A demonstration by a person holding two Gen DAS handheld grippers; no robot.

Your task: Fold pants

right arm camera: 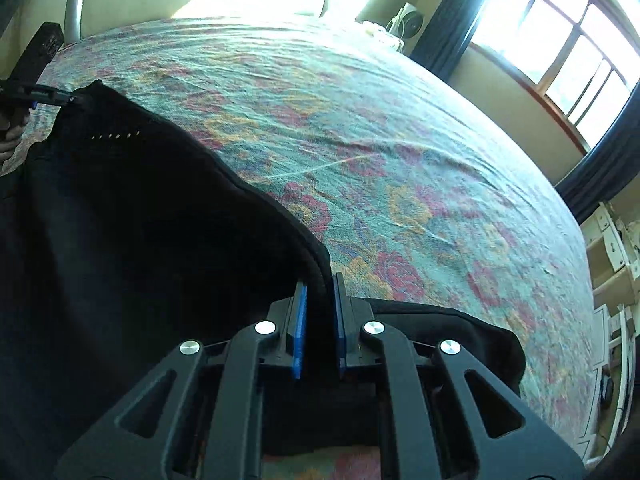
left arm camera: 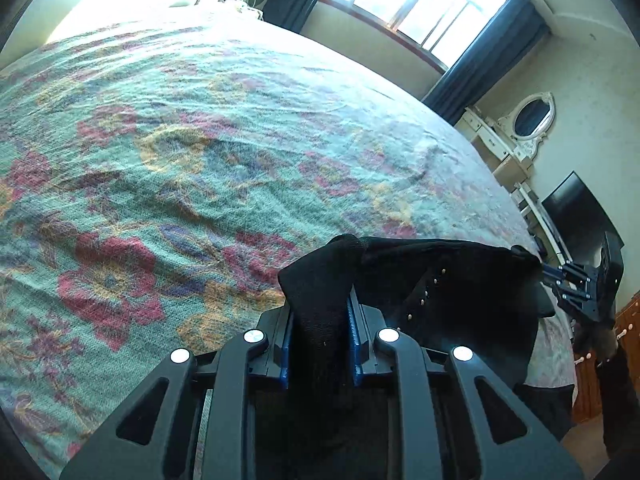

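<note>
The black pants (left arm camera: 460,304) hang stretched between my two grippers above the near edge of the bed. My left gripper (left arm camera: 320,300) is shut on a bunched corner of the waistband, and a row of small pale studs shows on the cloth. My right gripper (right arm camera: 320,292) is shut on the other edge of the pants (right arm camera: 132,232), which spread dark across the left of its view. The right gripper also shows in the left wrist view (left arm camera: 560,280), and the left gripper in the right wrist view (right arm camera: 60,98), each pinching a corner.
The bed with a floral teal, red and yellow cover (left arm camera: 200,152) fills both views. A window with dark curtains (left arm camera: 424,8) is beyond it. A white dresser with an oval mirror (left arm camera: 528,120) and a dark screen (left arm camera: 576,212) stand at the right.
</note>
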